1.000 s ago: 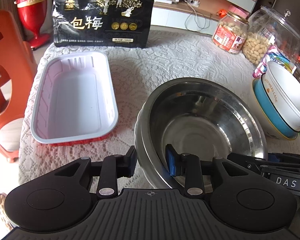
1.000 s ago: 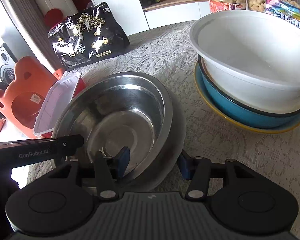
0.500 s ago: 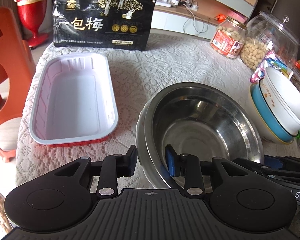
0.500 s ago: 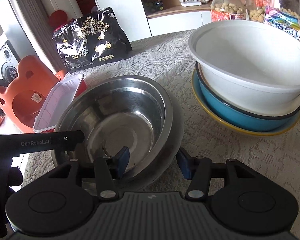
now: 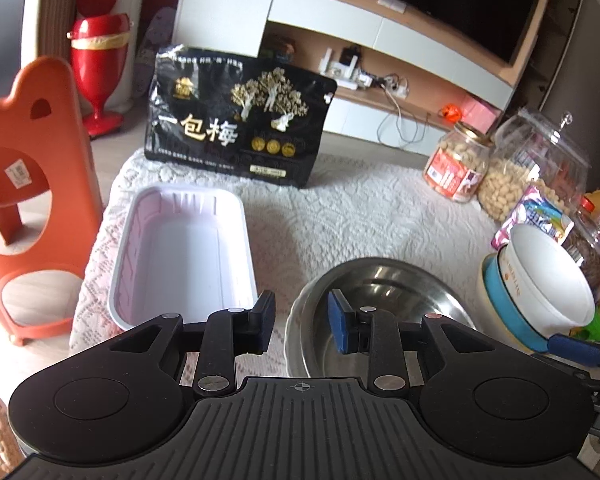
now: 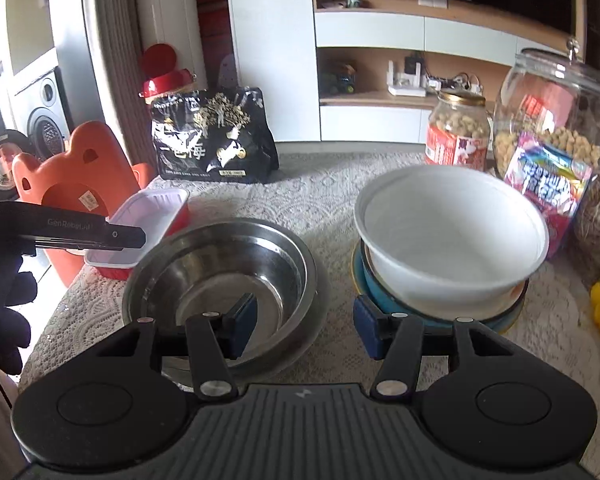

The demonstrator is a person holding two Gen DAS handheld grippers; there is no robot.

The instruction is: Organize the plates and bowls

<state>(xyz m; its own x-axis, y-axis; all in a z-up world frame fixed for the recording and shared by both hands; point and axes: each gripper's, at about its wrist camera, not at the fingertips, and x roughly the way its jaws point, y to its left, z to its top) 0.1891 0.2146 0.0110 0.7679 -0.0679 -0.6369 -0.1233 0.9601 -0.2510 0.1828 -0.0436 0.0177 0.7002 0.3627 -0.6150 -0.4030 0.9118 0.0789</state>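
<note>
The steel bowl (image 6: 220,280) is seen resting in a shallow steel dish near the front edge of the lace-covered table (image 6: 332,196), and beside it, toward the right edge, a white bowl (image 6: 452,240) is stacked in a blue bowl (image 6: 370,280) on a yellow-rimmed plate. The left gripper (image 5: 300,320) is held released above the steel bowl's near left rim, grasping nothing, with a white tray (image 5: 180,256) lying by the left edge. The right gripper (image 6: 304,326) is likewise spread wide and empty, raised between the steel bowl and the stack.
</note>
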